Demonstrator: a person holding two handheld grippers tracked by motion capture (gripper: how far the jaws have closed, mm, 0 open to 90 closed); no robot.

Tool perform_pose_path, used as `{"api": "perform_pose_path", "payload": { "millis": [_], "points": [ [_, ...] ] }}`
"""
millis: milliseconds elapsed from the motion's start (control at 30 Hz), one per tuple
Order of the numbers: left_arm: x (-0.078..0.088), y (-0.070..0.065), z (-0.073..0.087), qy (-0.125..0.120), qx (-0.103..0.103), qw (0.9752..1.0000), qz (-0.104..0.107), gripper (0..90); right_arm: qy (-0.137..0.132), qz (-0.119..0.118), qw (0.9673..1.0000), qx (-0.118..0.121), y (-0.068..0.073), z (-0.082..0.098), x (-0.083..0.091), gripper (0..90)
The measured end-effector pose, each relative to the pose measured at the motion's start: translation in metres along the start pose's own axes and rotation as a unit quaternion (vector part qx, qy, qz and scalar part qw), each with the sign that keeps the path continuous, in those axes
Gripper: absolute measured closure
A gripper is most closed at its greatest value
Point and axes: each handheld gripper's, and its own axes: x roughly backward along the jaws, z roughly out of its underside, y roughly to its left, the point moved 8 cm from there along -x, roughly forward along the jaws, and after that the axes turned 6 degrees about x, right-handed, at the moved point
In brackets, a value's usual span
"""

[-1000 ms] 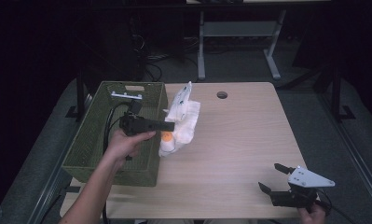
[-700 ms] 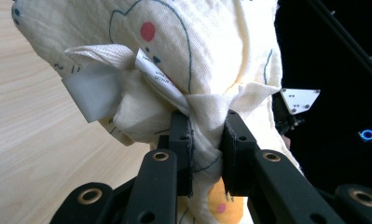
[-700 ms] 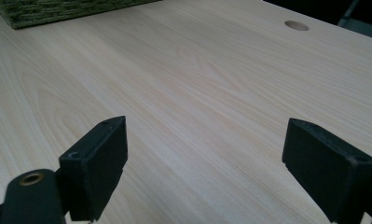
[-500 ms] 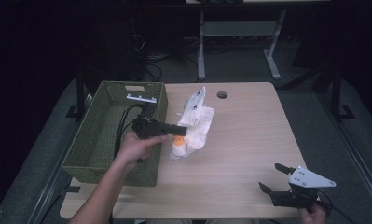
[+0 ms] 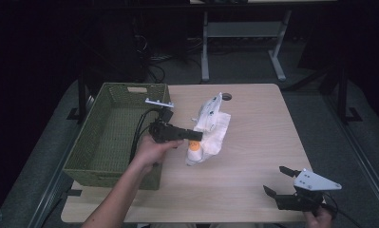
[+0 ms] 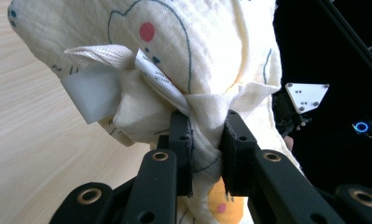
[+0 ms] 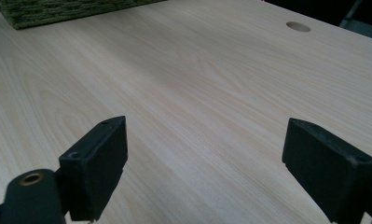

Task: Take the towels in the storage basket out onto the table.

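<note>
Jaws of the right gripper (image 5: 279, 184) stand wide apart with nothing between them, low over the near right corner of the worktop (image 5: 258, 142); the right gripper view looks along bare wood grain toward the cable hole (image 7: 298, 26). It seems parked there, out of the way, so the other hand can work alone.

Farther in, near the middle, the left gripper (image 5: 196, 135) reaches level from the person's left hand (image 5: 151, 149) and has its jaws pinched tight on a bunched fold of a cream printed cloth (image 5: 208, 128), likely a baby's bib or small garment with animal drawings, red and orange spots and a sewn-in label (image 6: 158, 74). In the left gripper view the fabric is gathered thick between the pads (image 6: 183, 154), a grip on a bundle rather than a single edge, which should keep the soft piece from slipping as it is carried. The cloth hangs partly lifted, its lower end trailing on the wood just beside the green woven basket (image 5: 90, 147).

The basket sits at the left edge, cable draped over its rim.
</note>
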Motion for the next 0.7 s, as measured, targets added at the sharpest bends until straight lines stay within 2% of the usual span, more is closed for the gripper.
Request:
{"api": "perform_pose_path", "payload": {
  "millis": [267,700],
  "points": [
    [-0.018,0.000,-0.004,0.007,-0.003,1.0000,0.002,77.3,-0.001,0.000,1.0000,0.000,-0.002,0.001,0.001,13.7],
    [-0.037,0.004,-0.004,0.014,0.001,0.9999,0.001,77.3,0.003,0.000,1.0000,-0.003,-0.001,0.001,0.001,13.7]
  ]
}}
